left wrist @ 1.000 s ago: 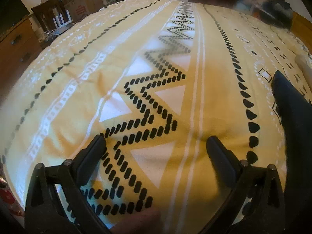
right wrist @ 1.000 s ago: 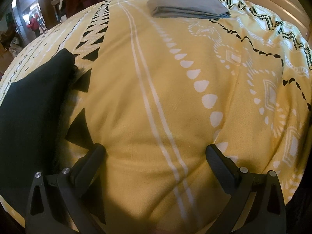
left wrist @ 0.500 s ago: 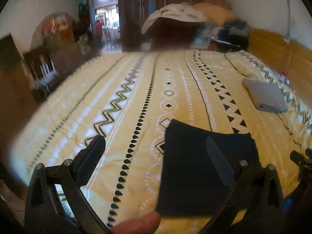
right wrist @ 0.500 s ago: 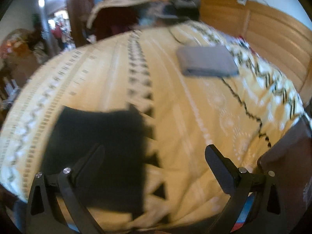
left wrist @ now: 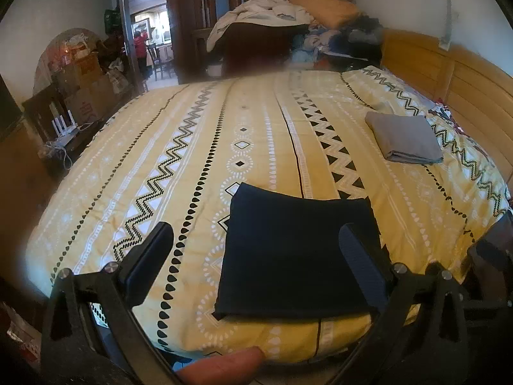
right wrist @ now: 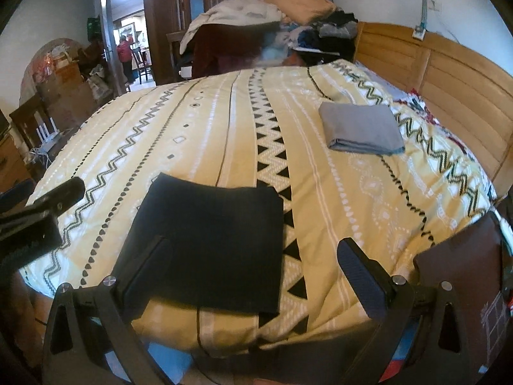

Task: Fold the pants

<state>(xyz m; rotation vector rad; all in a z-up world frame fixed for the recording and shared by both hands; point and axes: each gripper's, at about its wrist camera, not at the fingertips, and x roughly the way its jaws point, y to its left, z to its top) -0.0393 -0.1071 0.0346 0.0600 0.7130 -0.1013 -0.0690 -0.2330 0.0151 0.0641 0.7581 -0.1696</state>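
The dark navy pants [left wrist: 298, 253] lie folded into a flat square near the front edge of the bed [left wrist: 256, 147]; they also show in the right wrist view [right wrist: 208, 243]. My left gripper [left wrist: 256, 256] is open and empty, held off the front of the bed with its right finger in front of the pants. My right gripper [right wrist: 253, 266] is open and empty, also held back from the bed, its left finger in front of the pants. The left gripper shows at the left edge of the right wrist view [right wrist: 41, 211].
A folded grey garment [left wrist: 404, 141] lies far right on the yellow patterned bedspread [right wrist: 352, 192]. A wooden headboard [right wrist: 449, 73] runs along the right. A pile of clothes [left wrist: 288, 22] stands beyond the bed. Boxes and a doorway are at the far left. A brown object [right wrist: 461, 288] is at the right.
Both grippers have pulled up and back from the bedspread. The view went from close on the cover to the whole bed, with the folded pants now lying in front of both.
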